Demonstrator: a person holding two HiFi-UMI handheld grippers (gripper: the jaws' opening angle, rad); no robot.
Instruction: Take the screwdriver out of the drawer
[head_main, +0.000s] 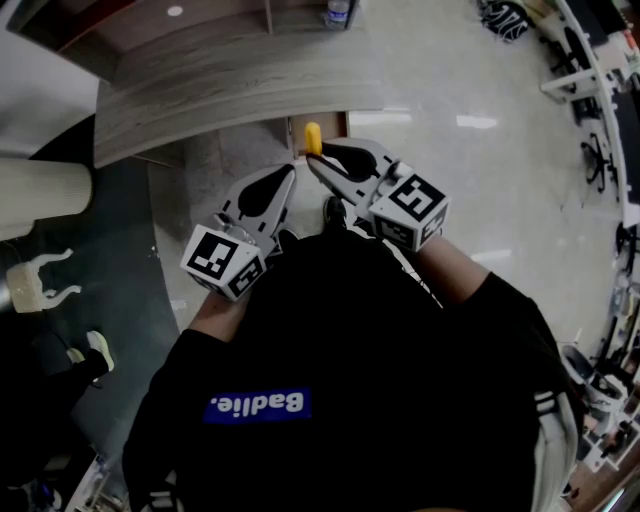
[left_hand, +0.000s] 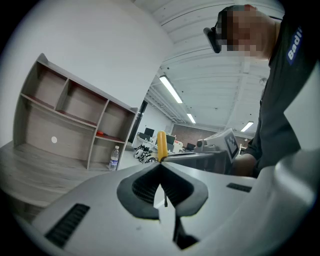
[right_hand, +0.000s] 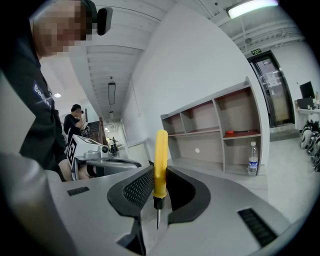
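A screwdriver (right_hand: 160, 165) with a yellow handle stands upright between the pads of my right gripper (right_hand: 160, 172), thin metal tip pointing down; the jaws are shut on its handle. From the head view the handle (head_main: 313, 138) sticks out past the right gripper (head_main: 318, 162), just in front of the grey wooden desk (head_main: 220, 100). My left gripper (head_main: 285, 187) is beside it on the left, its jaws shut with nothing between them. In the left gripper view the closed tips (left_hand: 161, 165) meet below the yellow handle (left_hand: 161, 145). No drawer is plainly visible.
A wooden shelf unit (right_hand: 220, 135) stands on the desk, with a water bottle (right_hand: 253, 157) beside it and a red item (right_hand: 240, 132) on one shelf. A person (right_hand: 75, 122) stands far back. Office chairs (head_main: 590, 80) line the right side; shiny floor lies beyond.
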